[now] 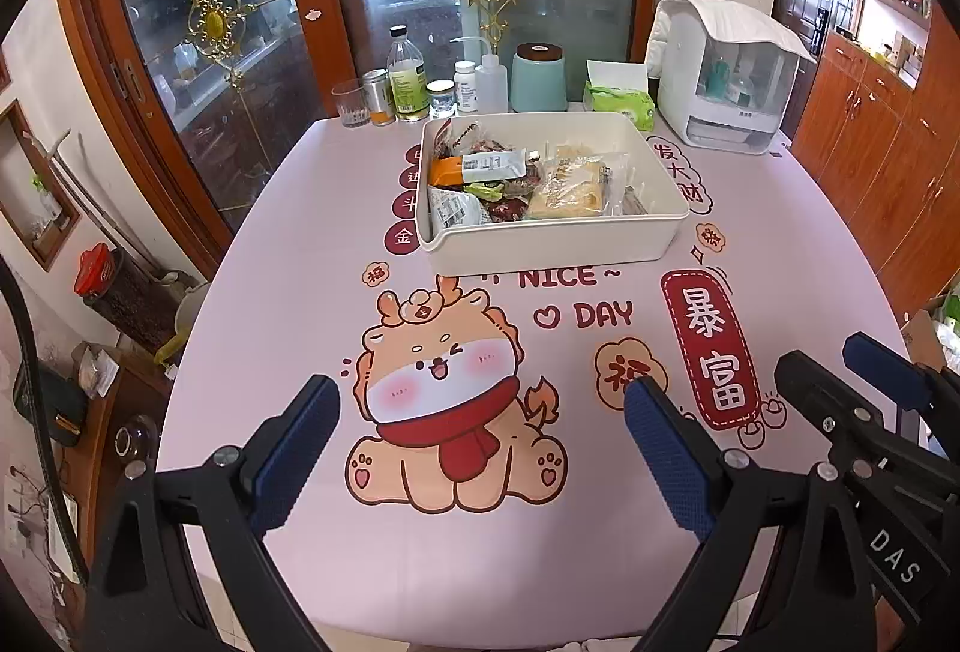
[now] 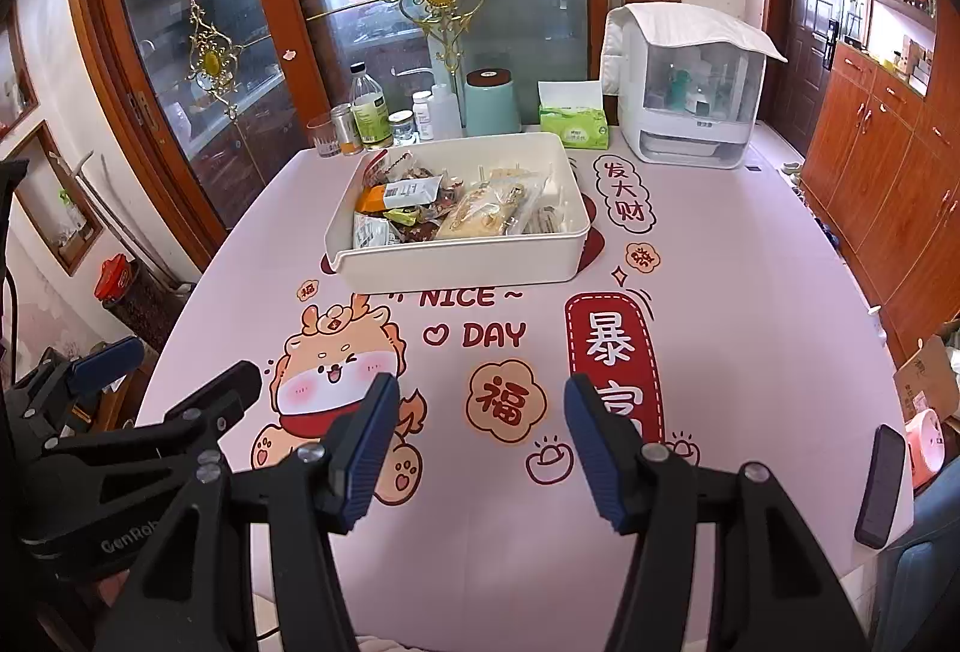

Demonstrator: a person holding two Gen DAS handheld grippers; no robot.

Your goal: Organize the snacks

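A white rectangular bin sits at the middle of the pink cartoon-print table and holds several wrapped snacks, among them an orange-and-white packet and a clear bag of pale biscuits. My left gripper is open and empty over the near part of the table, well short of the bin. My right gripper is open and empty beside it, to the right. Each gripper shows at the edge of the other's view.
Behind the bin stand a glass, bottles and jars, a teal canister, a green tissue pack and a white appliance. A dark phone lies at the table's right edge. Wooden cabinets line the right wall.
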